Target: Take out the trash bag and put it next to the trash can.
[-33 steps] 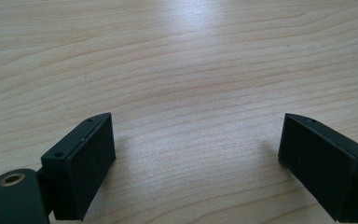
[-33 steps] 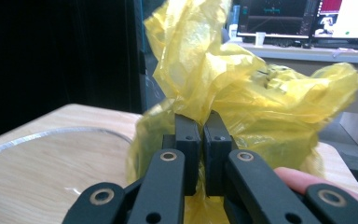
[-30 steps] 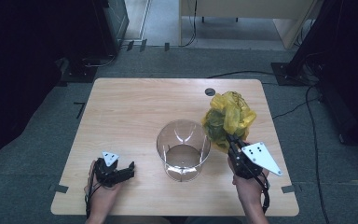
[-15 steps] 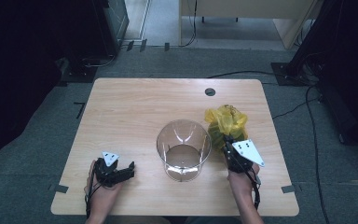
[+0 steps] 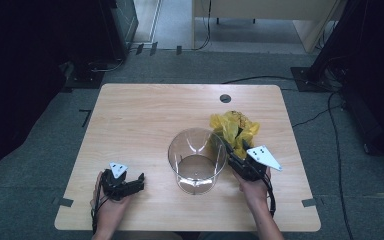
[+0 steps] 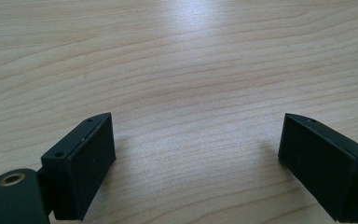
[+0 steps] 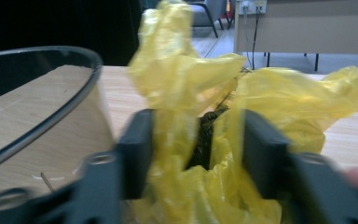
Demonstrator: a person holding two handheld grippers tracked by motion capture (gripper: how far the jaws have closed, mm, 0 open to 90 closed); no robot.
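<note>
**Yellow bag held beside clear tub**

A light wooden table (image 5: pixel 145 120) with rounded corners carries a clear, round plastic tub (image 5: pixel 197 159) with an open top, standing upright near the front middle of the table. Just to the right of it sits a crumpled yellow plastic bag (image 5: pixel 234 131), its folds rising above the tub's rim and its left side touching or nearly touching the tub wall.

The right gripper (image 5: pixel 236 156), held in the person's right hand (image 5: pixel 254 189), points up and away toward the bag. In the right gripper view its two black jaws stand partly closed on either side of the yellow bag (image 7: pixel 200 140), pinching a bunched section of the thin film between them; something dark shows inside the bag through a gap in the folds, too blurred to identify. The tub's curved rim (image 7: pixel 42 79) passes close by at the left of that view.

The left gripper (image 5: pixel 139 181) rests low over the front left of the table, held in the person's left hand (image 5: pixel 109 207) and well apart from the tub. In the left gripper view its jaws stand wide apart with nothing between them, bare wood grain (image 6: pixel 191 74) lying beneath and ahead.

A small dark round hole (image 5: pixel 225 98) sits in the tabletop near the far edge. Grey carpet (image 5: pixel 40 165) surrounds the table, with black cables (image 5: pixel 330 115) on the right.
</note>
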